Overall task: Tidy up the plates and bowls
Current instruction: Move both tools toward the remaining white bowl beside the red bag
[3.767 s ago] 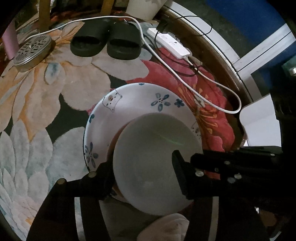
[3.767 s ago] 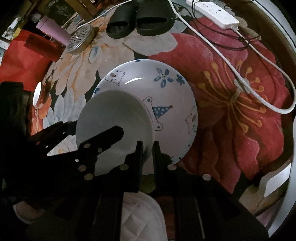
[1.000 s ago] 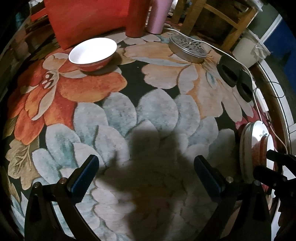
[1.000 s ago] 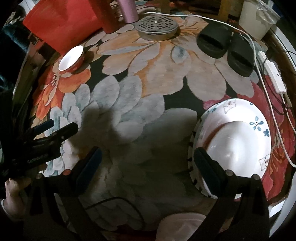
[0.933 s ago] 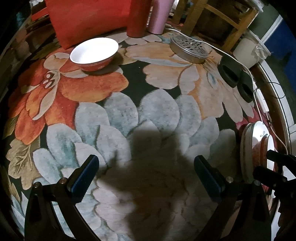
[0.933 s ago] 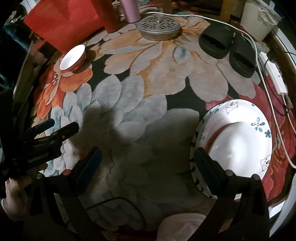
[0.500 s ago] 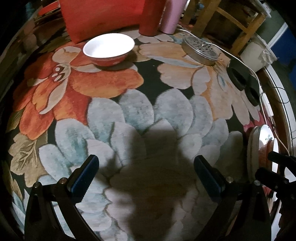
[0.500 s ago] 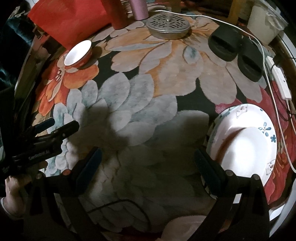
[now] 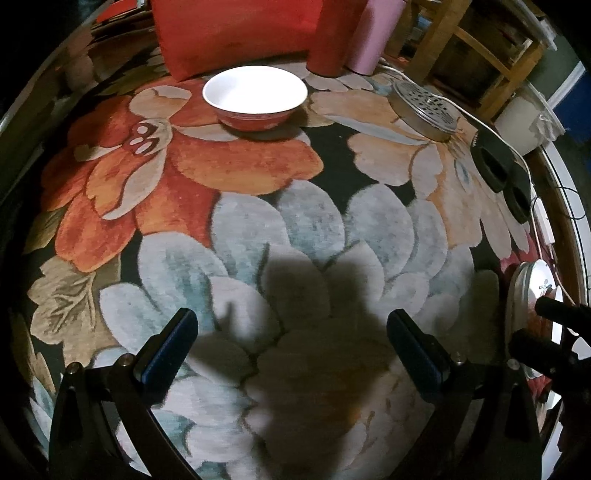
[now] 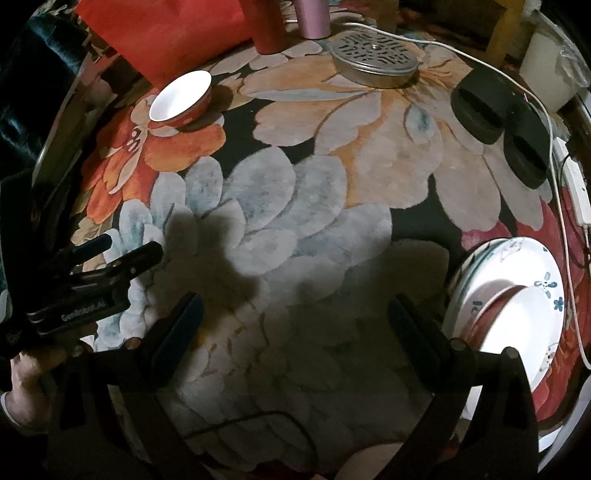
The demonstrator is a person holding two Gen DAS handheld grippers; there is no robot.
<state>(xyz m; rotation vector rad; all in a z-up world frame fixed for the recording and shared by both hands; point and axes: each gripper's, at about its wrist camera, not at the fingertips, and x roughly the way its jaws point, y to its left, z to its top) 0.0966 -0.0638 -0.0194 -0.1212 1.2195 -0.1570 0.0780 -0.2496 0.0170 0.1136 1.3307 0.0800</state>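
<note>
A red bowl with a white inside [image 9: 255, 98] stands alone on the flowered rug at the far side; it also shows in the right wrist view [image 10: 181, 98]. A white plate with blue flowers [image 10: 513, 266] lies at the right with a second red-and-white bowl [image 10: 524, 317] in it; the plate shows edge-on in the left wrist view [image 9: 528, 284]. My left gripper [image 9: 291, 347] is open and empty above the rug, pointed toward the far bowl. My right gripper [image 10: 295, 325] is open and empty, left of the plate.
A red bag [image 9: 236, 33], a red cup [image 9: 334, 40] and a pink cup [image 9: 376, 37] stand behind the far bowl. A round metal grate [image 10: 373, 59], black slippers [image 10: 498, 122], a white cable [image 10: 546, 122] and a power strip [image 10: 576, 192] lie at the right.
Both grippers have moved forward over the rug toward the far bowl, which now looks larger and nearer. The plate with its bowl has slid toward the right edge of both views.
</note>
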